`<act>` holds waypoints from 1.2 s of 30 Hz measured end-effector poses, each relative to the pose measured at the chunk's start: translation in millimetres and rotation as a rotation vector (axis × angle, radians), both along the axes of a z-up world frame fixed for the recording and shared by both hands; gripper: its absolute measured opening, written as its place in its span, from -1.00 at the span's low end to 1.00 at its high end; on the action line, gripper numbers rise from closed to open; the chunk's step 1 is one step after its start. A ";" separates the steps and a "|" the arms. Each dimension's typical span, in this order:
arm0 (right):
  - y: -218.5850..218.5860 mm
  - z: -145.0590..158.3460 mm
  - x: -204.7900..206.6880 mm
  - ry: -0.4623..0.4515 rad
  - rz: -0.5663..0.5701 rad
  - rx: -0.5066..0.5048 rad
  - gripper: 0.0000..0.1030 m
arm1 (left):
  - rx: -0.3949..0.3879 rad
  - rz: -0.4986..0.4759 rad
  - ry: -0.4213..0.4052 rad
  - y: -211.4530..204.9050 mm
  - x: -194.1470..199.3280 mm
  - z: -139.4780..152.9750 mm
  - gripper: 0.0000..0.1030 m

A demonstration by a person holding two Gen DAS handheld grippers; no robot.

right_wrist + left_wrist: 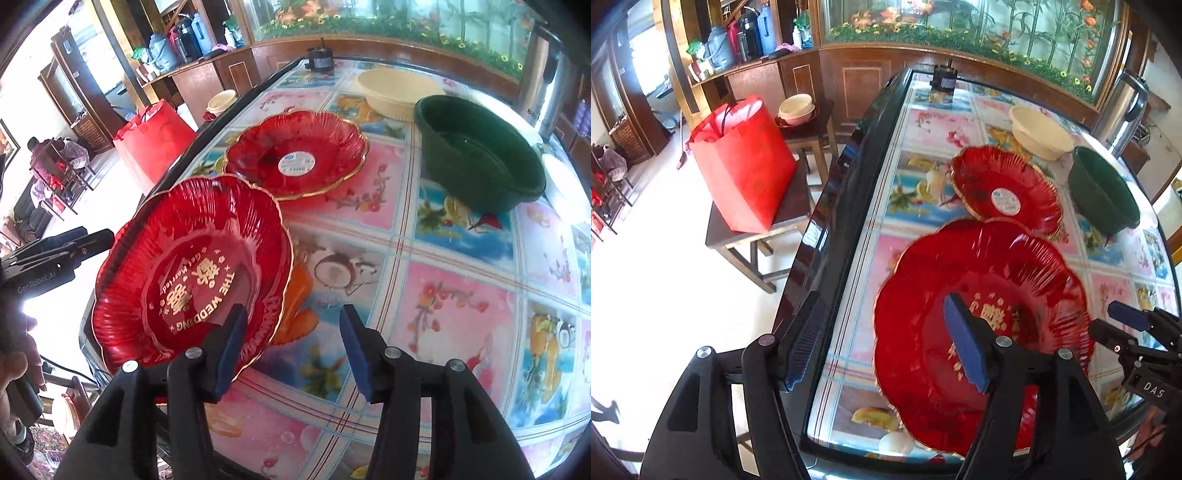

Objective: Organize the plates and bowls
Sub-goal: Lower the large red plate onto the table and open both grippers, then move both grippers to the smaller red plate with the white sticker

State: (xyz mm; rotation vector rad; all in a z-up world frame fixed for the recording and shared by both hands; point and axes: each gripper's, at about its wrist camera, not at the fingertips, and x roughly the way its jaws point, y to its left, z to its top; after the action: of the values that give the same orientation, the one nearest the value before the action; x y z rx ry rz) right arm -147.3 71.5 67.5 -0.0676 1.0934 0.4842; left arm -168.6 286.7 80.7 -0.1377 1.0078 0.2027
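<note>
Left wrist view shows the left gripper (882,343) with its fingers standing wide and nothing between them, one blue pad over the large red scalloped plastic plate with gold lettering (979,332), which lies at the near edge of the glass-topped desk with a flowered cloth (886,229). Beyond it sits a smaller red scalloped plate with a round white label (1004,188), then a cream ribbed bowl (1039,134) and a dark green round basin (1102,190), both seemingly empty. Right wrist view has the right gripper (291,350) parted to a middling gap, holding nothing, its left pad just over the lettered plate's gilt rim while the other hangs over bare desk. That plate appears to rest on another red plate beneath, though I cannot be certain. It looks light, stiff, glossy and slippery, so a pinch across the fluted rim should hold best.
</note>
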 end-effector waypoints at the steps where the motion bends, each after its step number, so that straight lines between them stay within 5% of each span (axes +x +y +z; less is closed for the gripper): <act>1: -0.1 1.3 1.6 -0.003 -0.002 0.002 0.04 | -0.006 -0.002 -0.004 0.1 2.5 2.5 0.37; 15: -0.5 18.1 33.1 -0.044 -0.035 0.024 0.13 | 0.009 -0.049 -0.061 -6.9 58.2 30.0 0.53; 36: -10.3 21.6 74.5 -0.050 -0.121 0.037 0.21 | 0.001 -0.116 -0.004 -6.7 133.7 20.1 0.55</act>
State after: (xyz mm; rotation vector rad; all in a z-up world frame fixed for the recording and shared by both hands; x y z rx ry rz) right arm -72.9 61.2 89.1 0.0183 1.0328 0.3920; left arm -34.9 279.9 100.8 -0.0778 1.0089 0.0968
